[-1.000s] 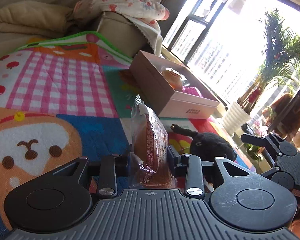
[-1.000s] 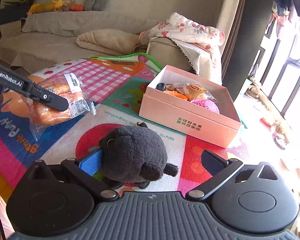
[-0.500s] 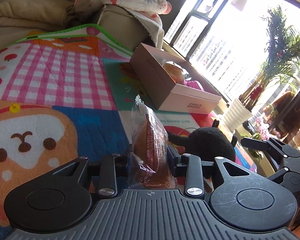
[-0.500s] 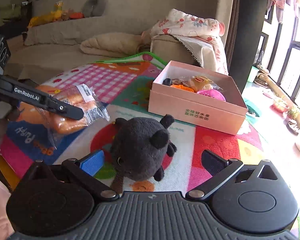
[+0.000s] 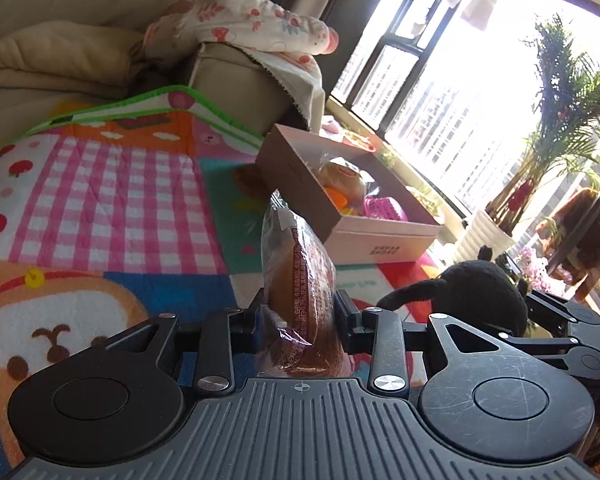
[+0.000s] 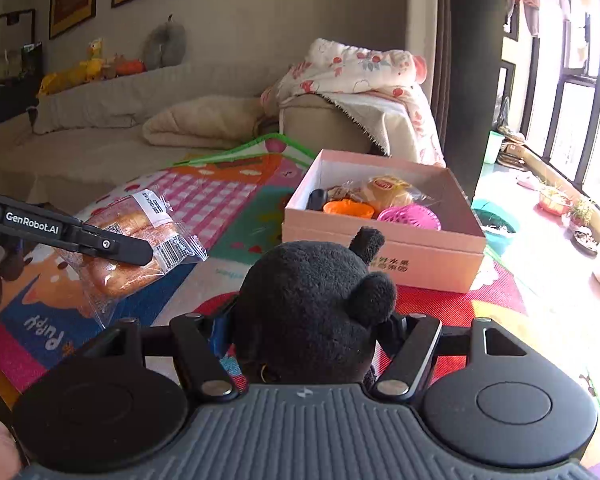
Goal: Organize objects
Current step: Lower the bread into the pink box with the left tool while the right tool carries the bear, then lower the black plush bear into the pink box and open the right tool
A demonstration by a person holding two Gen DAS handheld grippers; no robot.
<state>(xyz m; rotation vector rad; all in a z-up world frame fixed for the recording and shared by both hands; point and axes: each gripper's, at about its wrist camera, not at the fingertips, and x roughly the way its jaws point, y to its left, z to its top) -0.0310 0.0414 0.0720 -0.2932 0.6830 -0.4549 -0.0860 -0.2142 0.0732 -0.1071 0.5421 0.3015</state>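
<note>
black plush toy (image 6: 312,304), soft and light, squashes between closing right gripper (image 6: 308,332); grip mid-body. left gripper (image 5: 300,316) clamps crinkly bagged bread (image 5: 298,280), slippery, crushable.

Plush (image 6: 312,300) black. Box (image 6: 384,256) pale pink. Mat (image 5: 112,188) pink-white check, blue, orange patches, green edge. Bread (image 6: 128,248) golden-brown, clear wrapper. Blanket (image 6: 356,72) cream, red floral.

Your right gripper's fingertips (image 6: 236,332) are buried behind the black plush toy (image 6: 312,304), so contact there can't be confirmed; the pink box (image 6: 384,248) lettering is too small to read (its far contents overlap), and bright window glare (image 5: 480,80) washes out everything outside
</note>
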